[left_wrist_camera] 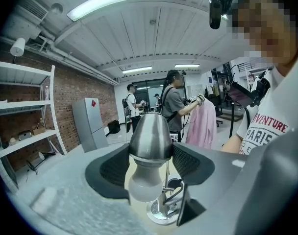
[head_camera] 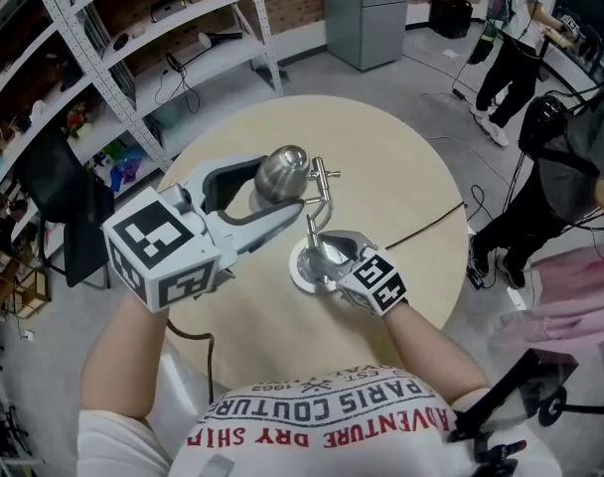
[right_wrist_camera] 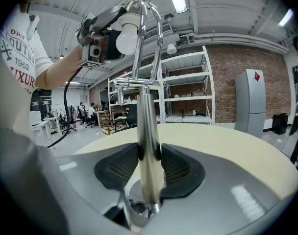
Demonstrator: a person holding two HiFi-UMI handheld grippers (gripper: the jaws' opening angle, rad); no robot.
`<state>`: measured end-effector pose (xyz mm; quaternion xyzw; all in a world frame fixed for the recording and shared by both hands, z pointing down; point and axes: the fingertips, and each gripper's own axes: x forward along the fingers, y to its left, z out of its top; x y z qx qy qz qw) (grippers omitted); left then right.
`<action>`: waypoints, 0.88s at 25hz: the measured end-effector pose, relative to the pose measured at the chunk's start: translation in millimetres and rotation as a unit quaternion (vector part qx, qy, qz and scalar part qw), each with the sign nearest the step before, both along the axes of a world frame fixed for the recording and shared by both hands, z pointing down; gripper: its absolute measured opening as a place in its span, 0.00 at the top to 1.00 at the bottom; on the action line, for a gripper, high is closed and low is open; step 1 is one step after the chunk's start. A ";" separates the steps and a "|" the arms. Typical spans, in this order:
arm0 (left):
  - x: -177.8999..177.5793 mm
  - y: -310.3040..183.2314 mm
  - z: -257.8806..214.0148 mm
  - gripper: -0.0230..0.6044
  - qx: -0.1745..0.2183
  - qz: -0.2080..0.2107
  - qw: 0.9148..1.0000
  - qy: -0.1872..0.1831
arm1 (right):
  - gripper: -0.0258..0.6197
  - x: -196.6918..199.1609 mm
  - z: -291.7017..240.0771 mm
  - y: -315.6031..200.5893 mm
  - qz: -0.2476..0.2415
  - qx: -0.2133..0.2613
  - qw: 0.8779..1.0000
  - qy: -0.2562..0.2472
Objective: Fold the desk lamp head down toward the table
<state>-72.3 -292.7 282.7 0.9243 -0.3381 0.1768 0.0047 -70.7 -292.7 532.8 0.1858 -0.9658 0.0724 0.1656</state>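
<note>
The steel desk lamp stands on its round base [head_camera: 304, 269] in the middle of the round table [head_camera: 401, 167]. Its dome-shaped lamp head [head_camera: 285, 170] is raised, with the white bulb [left_wrist_camera: 144, 194] pointing down. My left gripper [head_camera: 282, 184] is shut on the lamp head [left_wrist_camera: 150, 133], one pad pressing each side. My right gripper [head_camera: 328, 252] is shut on the upright stem [right_wrist_camera: 149, 151] just above the base [left_wrist_camera: 161, 212]. From the right gripper view the head and bulb [right_wrist_camera: 128, 36] show high up, held in the left gripper [right_wrist_camera: 99, 32].
A black cable [head_camera: 431, 222] runs over the table's right side. Metal shelves [head_camera: 133, 58] stand at the left and a grey cabinet [head_camera: 367, 13] behind. People stand at the right [head_camera: 521, 48], off the table.
</note>
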 end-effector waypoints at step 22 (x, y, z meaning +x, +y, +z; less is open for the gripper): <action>-48.3 21.9 13.9 0.55 -0.018 -0.053 0.997 0.058 | 0.73 1.5 -5.6 2.0 0.008 -0.005 1.000 -0.009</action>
